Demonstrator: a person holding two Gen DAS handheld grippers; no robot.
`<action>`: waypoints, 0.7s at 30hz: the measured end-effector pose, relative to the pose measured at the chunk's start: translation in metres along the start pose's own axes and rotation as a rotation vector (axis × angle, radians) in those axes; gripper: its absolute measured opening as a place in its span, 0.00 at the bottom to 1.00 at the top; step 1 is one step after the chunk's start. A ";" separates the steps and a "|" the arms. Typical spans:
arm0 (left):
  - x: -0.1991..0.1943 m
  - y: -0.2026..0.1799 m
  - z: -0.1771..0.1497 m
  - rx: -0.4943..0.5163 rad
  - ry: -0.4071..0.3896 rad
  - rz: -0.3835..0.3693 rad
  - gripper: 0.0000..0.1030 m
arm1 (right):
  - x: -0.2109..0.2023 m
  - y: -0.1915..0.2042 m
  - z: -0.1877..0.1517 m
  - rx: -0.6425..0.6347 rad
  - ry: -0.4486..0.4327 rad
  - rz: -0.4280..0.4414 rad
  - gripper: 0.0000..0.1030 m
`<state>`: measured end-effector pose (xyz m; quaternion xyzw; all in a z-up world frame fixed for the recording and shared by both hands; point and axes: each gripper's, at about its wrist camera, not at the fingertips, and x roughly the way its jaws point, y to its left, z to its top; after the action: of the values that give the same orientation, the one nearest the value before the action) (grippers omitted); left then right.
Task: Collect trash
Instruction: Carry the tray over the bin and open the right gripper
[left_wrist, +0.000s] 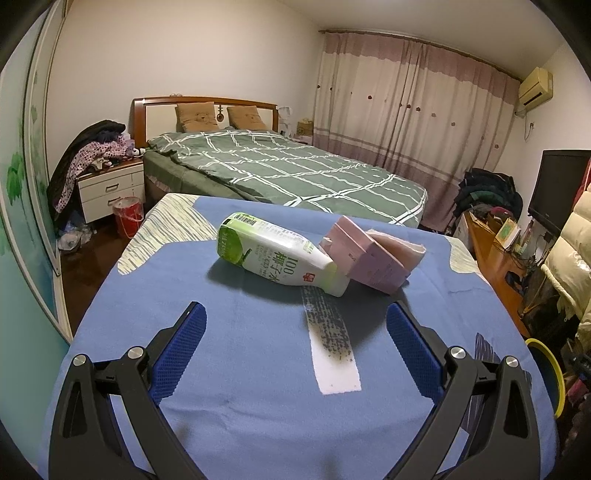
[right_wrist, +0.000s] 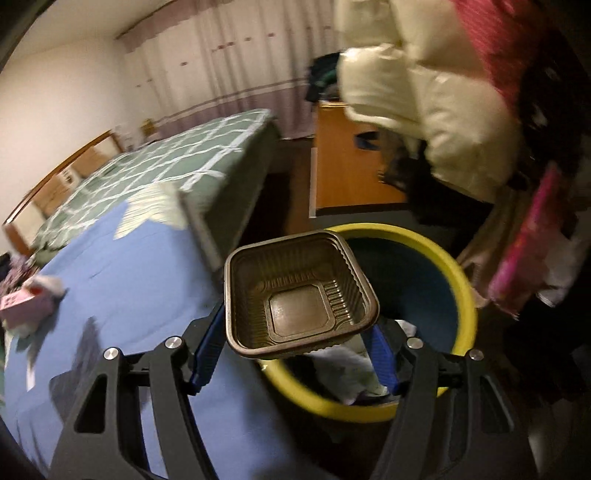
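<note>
The table (left_wrist: 155, 369) with its blue cloth still has trash on it: a white and green bottle (left_wrist: 273, 254) lying on its side, touching some pink boxes (left_wrist: 373, 258). The yellow bin (right_wrist: 465, 291) waits beside the table. The right claw (right_wrist: 299, 354) grips a brown plastic tray (right_wrist: 299, 291) over the bin; letting go comes next, I think. The left claw (left_wrist: 295, 332) hangs open and empty, tipped down toward the bottle.
</note>
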<state>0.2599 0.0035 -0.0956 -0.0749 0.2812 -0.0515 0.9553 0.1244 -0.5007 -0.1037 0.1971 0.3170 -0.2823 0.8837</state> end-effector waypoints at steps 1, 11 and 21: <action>0.000 0.000 0.000 -0.001 0.002 0.000 0.94 | 0.002 -0.004 0.000 0.014 0.000 -0.009 0.65; 0.001 -0.004 -0.001 0.017 0.010 -0.016 0.94 | -0.017 0.012 -0.010 0.021 -0.053 0.038 0.77; 0.013 -0.037 0.013 0.118 0.072 -0.054 0.94 | -0.023 0.055 -0.025 -0.109 -0.075 0.069 0.79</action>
<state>0.2762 -0.0335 -0.0854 -0.0242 0.3097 -0.0962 0.9456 0.1333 -0.4369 -0.0968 0.1490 0.2917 -0.2412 0.9135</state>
